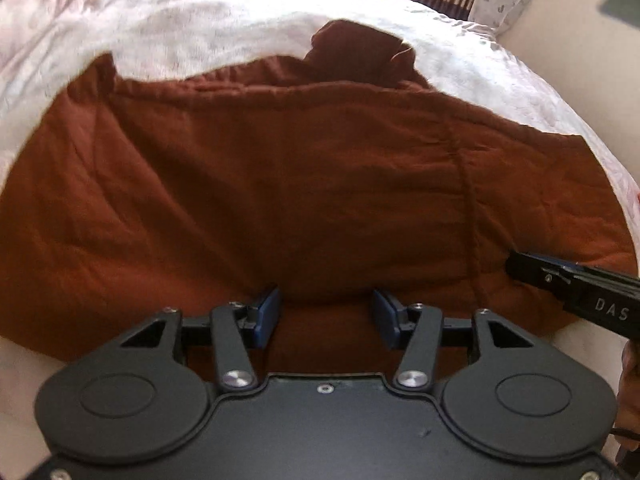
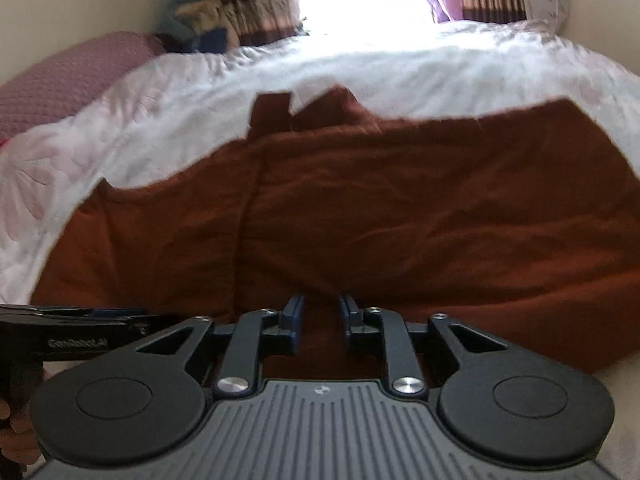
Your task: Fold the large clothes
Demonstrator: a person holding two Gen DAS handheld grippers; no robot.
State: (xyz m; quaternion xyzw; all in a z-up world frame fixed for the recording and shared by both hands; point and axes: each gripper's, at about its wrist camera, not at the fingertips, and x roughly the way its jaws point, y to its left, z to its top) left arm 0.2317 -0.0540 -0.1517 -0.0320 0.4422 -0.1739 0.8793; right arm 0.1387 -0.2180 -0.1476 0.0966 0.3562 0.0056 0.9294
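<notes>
Left claw (image 1: 324,316) sitting half open over rust garment (image 1: 280,184), nothing pinched.
L view: cloth lying ahead on white bedspread (image 1: 200,32), long axis running L–R; right claw (image 1: 516,266) entering from R edge.
R view: right claw (image 2: 320,316) hovering near-shut w/ a narrow gap, gripping nothing; garment (image 2: 400,200) spreading ahead, near hem just under both.

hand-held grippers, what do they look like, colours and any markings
Both are matte black with silver pivot screws and blue finger pads. The left hand-held gripper has a smooth body; the right hand-held gripper has a ribbed grey one. Pale lettering marks their sides.
</notes>
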